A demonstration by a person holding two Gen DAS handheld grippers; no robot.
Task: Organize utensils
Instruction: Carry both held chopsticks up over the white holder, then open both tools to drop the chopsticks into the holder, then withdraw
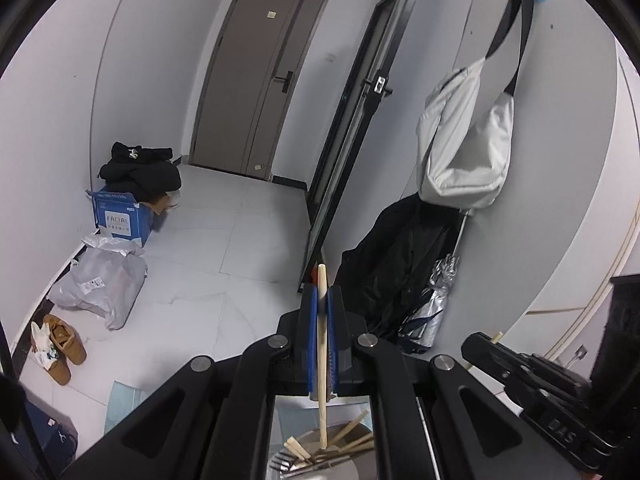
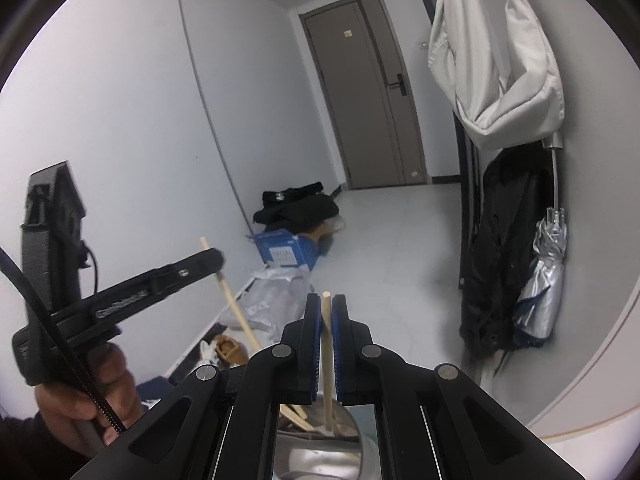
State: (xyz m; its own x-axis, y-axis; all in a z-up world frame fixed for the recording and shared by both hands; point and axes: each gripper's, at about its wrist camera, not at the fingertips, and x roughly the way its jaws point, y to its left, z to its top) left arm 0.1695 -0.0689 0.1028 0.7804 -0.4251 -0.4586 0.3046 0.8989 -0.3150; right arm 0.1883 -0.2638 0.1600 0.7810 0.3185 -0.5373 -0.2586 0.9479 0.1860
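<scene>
My left gripper (image 1: 322,300) clenches a pale, slender wooden stick (image 1: 321,356) between its blue pads, while my right gripper (image 2: 327,312) clamps another round pale wooden stick (image 2: 327,360), both upright.

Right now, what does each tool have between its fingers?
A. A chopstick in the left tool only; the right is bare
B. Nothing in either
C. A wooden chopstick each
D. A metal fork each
C: the left tool is shut on a wooden chopstick, and the right tool is shut on another chopstick, each seen between the blue pads in that tool's own wrist view.
</scene>
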